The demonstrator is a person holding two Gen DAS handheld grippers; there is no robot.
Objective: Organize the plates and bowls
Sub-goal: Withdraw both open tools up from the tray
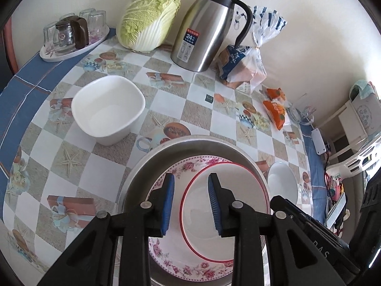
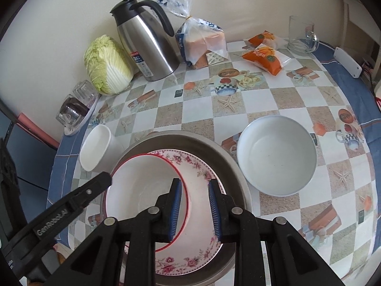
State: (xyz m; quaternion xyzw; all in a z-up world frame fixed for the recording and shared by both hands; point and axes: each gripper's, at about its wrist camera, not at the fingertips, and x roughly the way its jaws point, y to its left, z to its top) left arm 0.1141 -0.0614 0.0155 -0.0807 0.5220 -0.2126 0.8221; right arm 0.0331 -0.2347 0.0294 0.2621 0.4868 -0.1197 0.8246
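Inside the metal basin (image 1: 142, 166), both spread claws straddle the red-rimmed bowl (image 1: 235, 186) on the floral plate (image 1: 190, 269).

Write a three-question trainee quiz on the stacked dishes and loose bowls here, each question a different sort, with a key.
1. True or false: the red-rimmed white bowl sits on the pink floral plate.
2. What holds the floral plate: A the round metal tray, B the white glassware tray?
3. Fill in: the square white bowl lies on the stack's ___ side.

Key: 1 true. 2 A. 3 left.
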